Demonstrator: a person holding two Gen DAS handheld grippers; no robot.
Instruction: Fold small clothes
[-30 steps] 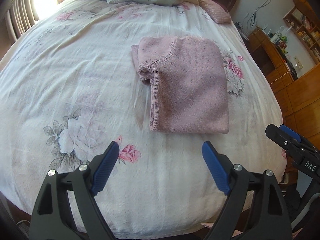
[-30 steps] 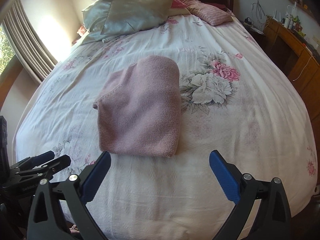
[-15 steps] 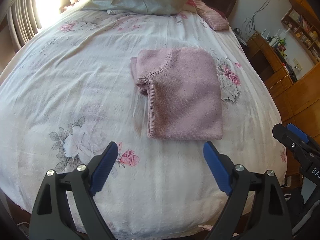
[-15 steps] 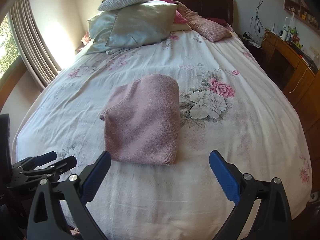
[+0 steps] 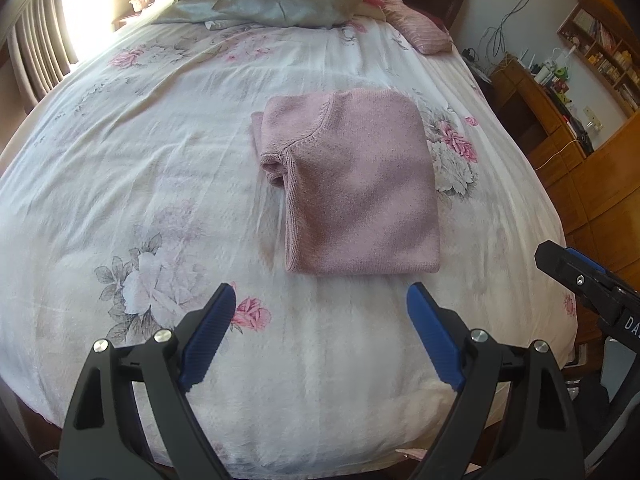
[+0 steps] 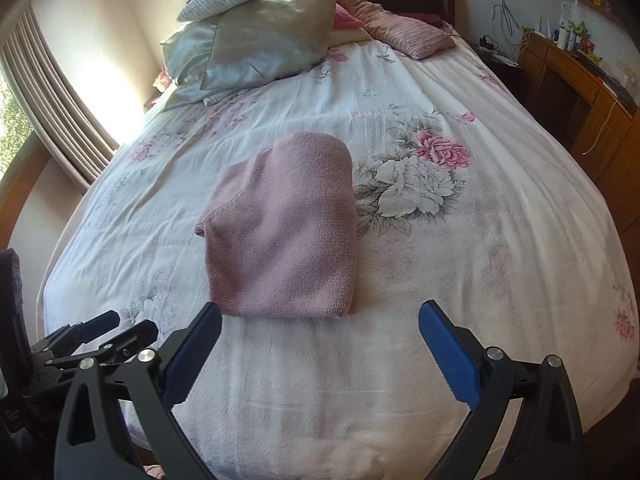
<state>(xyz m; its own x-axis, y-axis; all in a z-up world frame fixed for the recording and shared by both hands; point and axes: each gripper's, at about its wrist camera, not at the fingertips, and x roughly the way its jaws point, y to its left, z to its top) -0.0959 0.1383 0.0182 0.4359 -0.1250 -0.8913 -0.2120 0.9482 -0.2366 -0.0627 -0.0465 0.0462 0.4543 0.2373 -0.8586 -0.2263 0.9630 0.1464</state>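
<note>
A pink knitted sweater [image 5: 352,184] lies folded into a compact rectangle in the middle of the floral bedspread [image 5: 120,168]; the right wrist view shows the same sweater [image 6: 284,236]. My left gripper [image 5: 320,316] hangs open above the bed's near end, short of the sweater's near edge, holding nothing. My right gripper [image 6: 320,332] is open too, just short of the same edge, its jaws empty. Each view catches the other gripper at its side edge.
Pillows [image 6: 260,40] are piled at the headboard end. A wooden desk and shelves [image 5: 560,128] stand along the bed's right side, a curtain [image 6: 52,112] along its left. The bedspread [image 6: 480,260] is bare around the sweater.
Both grippers have drawn back and up from the sweater, so more of the bed and pillows shows. The sweater has not moved and both grippers stay open.
</note>
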